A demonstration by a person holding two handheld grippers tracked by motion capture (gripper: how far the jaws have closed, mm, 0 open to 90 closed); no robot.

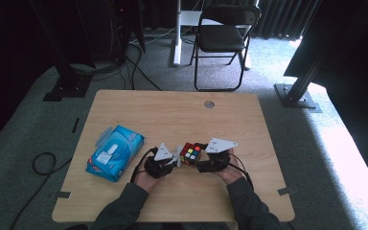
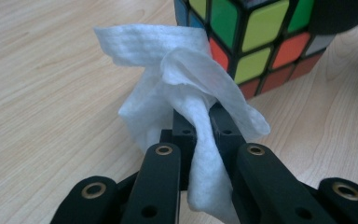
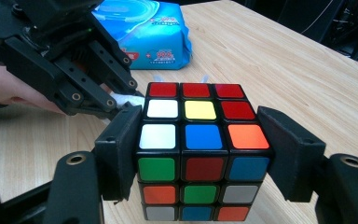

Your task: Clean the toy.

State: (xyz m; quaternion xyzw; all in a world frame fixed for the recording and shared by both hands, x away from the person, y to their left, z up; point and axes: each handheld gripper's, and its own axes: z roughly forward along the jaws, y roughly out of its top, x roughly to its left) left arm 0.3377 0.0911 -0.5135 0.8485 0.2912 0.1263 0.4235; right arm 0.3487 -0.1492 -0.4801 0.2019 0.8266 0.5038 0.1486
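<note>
- Partly, your right gripper (image 3: 200,140) hid the cube (image 3: 198,140) it clamped.
- Your left gripper (image 2: 204,122) pinched a wipe (image 2: 186,88) against the cube.
- Nearby lay a wipes pack (image 1: 115,152).

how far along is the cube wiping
Done: a wet wipe is out and pinched in the left gripper, and the right gripper clamps the cube. In hand: the wipe sits against one side of the cube. Left: which faces are already wiped cannot be told. The wipes pack lies to the left.
</note>
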